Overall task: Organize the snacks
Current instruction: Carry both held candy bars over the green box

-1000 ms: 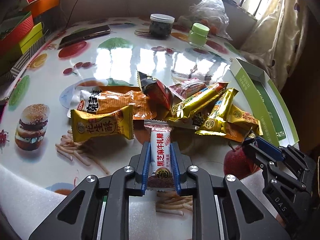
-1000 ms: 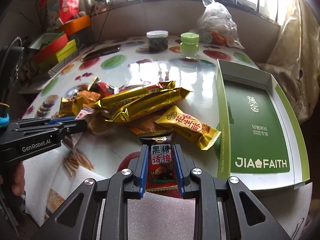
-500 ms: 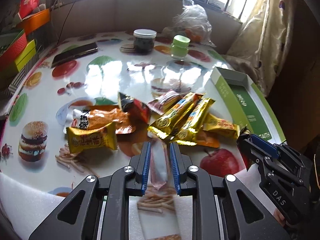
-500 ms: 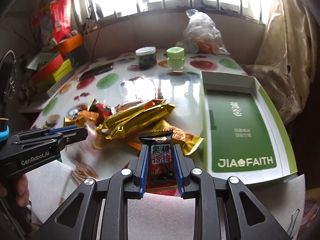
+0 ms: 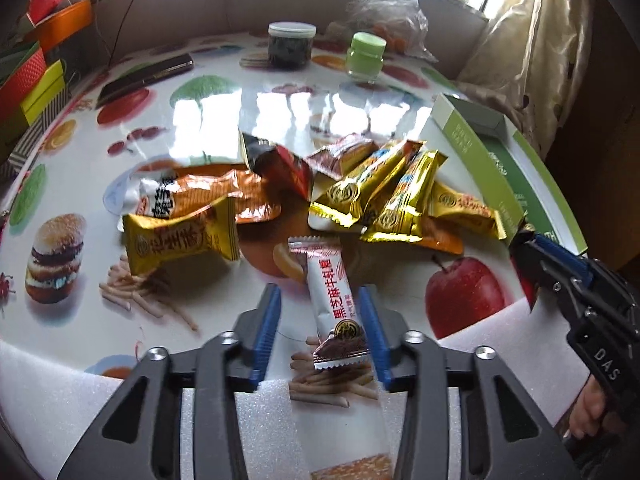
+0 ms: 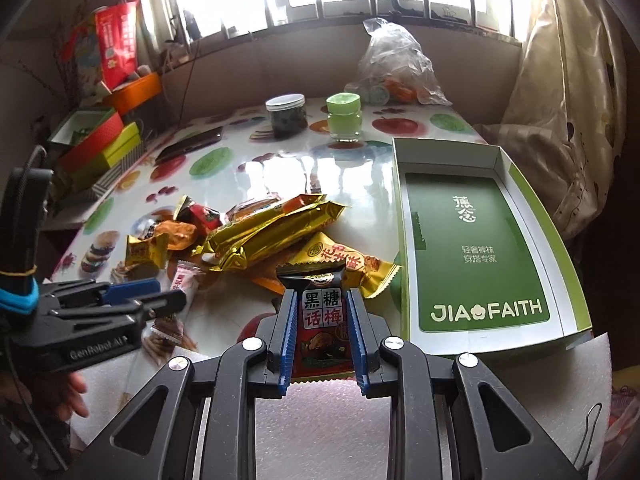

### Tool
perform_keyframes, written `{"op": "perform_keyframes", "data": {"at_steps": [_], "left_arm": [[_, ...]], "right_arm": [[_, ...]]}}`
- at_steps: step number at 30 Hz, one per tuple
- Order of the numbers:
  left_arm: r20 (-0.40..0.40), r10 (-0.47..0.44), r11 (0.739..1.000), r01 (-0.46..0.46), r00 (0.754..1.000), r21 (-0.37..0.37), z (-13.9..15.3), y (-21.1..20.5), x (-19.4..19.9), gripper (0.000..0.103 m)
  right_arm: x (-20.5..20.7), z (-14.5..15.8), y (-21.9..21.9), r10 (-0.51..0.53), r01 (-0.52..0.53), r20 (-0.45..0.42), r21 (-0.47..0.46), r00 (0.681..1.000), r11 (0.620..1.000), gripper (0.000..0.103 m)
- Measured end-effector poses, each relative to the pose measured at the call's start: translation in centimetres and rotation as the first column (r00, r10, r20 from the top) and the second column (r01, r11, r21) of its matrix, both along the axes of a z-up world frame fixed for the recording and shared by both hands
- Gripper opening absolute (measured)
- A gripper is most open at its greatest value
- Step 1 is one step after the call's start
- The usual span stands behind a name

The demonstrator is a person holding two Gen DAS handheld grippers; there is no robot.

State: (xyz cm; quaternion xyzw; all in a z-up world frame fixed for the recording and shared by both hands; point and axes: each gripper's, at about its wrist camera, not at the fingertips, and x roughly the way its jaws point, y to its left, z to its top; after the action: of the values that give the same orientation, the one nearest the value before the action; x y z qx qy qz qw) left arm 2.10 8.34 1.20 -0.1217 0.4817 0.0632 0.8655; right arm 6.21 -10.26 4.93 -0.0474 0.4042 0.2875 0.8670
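Note:
My left gripper (image 5: 320,322) hovers low over the near table edge and its jaws are opening. A white and pink snack bar (image 5: 330,300) lies tilted between them, leaning toward the right pad, not pressed. My right gripper (image 6: 322,332) is shut on a black and red plum candy packet (image 6: 320,316), held above the table. To its right sits an empty green box (image 6: 480,240). A pile of snacks lies mid-table: gold bars (image 5: 380,192), a yellow packet (image 5: 180,236), an orange packet (image 5: 208,196). The right gripper (image 5: 560,276) shows at the left view's right edge.
At the far side of the table stand a dark jar (image 5: 291,46), a green jar (image 5: 365,56), a clear plastic bag (image 5: 388,12) and a phone (image 5: 148,76). Coloured boxes (image 6: 96,140) are stacked at the left. White foam sheet (image 5: 40,392) covers the near edge.
The left jaws, which were clamped on the white and pink bar, have spread apart; the bar now sits loose and tilted between them. The right gripper keeps its hold on the plum candy packet.

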Motion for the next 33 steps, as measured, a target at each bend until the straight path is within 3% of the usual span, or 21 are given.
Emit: {"op": "perform_keyframes", "data": {"at_steps": [8, 10, 11, 14, 24, 33], "left_arm": [[-0.034, 0.029, 0.995, -0.026, 0.999, 0.095, -0.7, -0.5, 0.4, 0.044], [-0.033, 0.025, 0.991, -0.021, 0.999, 0.129, -0.8, -0.8, 0.4, 0.033], [-0.031, 0.022, 0.991, -0.018, 0.999, 0.129, -0.7, -0.8, 0.4, 0.023], [-0.029, 0.016, 0.993, -0.013, 0.999, 0.117, -0.6, -0.7, 0.4, 0.02], [0.045, 0.005, 0.996, -0.009, 0.999, 0.09, 2.1, -0.7, -0.2, 0.02], [0.116, -0.065, 0.996, 0.058, 0.991, 0.063, 4.9, -2.7, 0.7, 0.02]], "right_arm": [[-0.1, 0.0, 0.1, 0.001, -0.001, -0.001, 0.001, 1.0, 1.0, 0.023], [-0.1, 0.0, 0.1, 0.001, -0.001, -0.004, 0.002, 1.0, 1.0, 0.023], [-0.2, 0.0, 0.1, 0.001, -0.001, -0.003, 0.003, 1.0, 1.0, 0.023], [-0.3, 0.1, 0.1, 0.0, 0.0, -0.002, 0.003, 1.0, 1.0, 0.023], [-0.5, 0.7, -0.4, -0.008, 0.008, 0.009, 0.013, 1.0, 1.0, 0.023], [0.0, 1.7, -1.7, -0.039, 0.038, 0.027, 0.022, 0.999, 0.999, 0.023]]}}
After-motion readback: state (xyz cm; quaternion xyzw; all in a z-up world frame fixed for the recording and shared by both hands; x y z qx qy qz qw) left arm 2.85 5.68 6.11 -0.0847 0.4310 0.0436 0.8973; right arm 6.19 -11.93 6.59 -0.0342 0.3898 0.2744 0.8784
